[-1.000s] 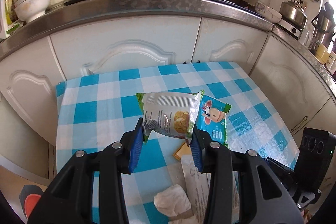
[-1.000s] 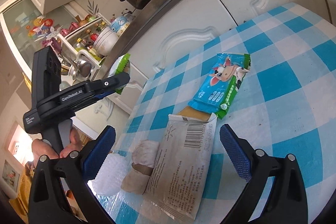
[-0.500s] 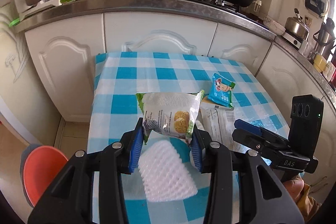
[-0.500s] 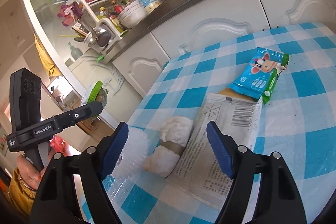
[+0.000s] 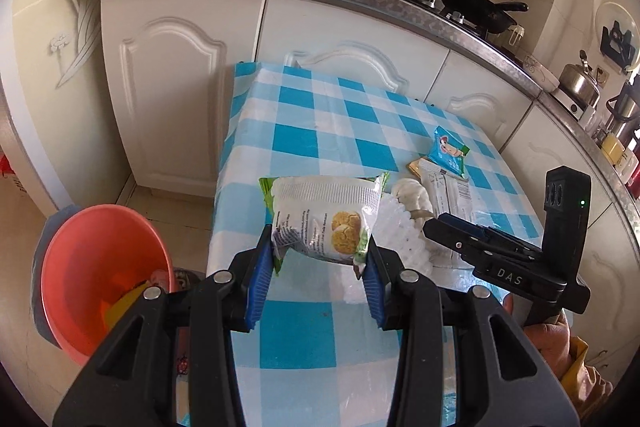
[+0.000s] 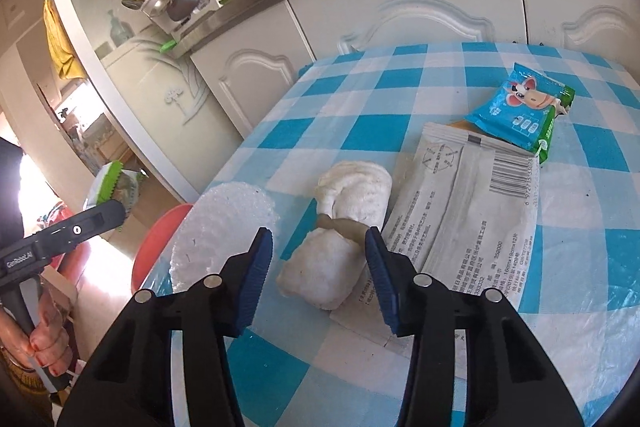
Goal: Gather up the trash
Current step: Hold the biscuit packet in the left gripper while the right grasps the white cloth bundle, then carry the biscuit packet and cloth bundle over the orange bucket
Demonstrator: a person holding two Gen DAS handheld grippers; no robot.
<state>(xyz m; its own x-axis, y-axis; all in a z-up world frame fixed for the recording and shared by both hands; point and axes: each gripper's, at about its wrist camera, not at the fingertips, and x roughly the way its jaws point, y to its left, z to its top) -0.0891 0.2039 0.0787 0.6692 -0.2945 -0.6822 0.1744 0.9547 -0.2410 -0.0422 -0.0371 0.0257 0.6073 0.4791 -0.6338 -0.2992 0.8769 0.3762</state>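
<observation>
I am holding the cookie bag (image 5: 326,223) in my left gripper (image 5: 320,259), its jaws closed partway onto the bag's two side edges, and I am carrying it over the table's (image 5: 304,343) near left edge, toward the red bin (image 5: 92,267) on the floor beside that edge. I judge the bag light, crinkly and slippery, so pinching the side seams is paying off. It is showing white film, green ends and printed cookies. My right gripper (image 6: 318,267) is standing open and empty, its jaws straddling the wad (image 6: 336,259) near the table's front edge without touching it. The wad is looking soft, white and banded at the waist; I would be squeezing it at that band. The foam net (image 6: 224,223) is lying just left, at the left edge, airy and springy. Farther in, the flat grey pouch (image 6: 464,203) is calling for an edge pinch, and the blue wrapper (image 6: 520,111) is overlapping its far end.
</observation>
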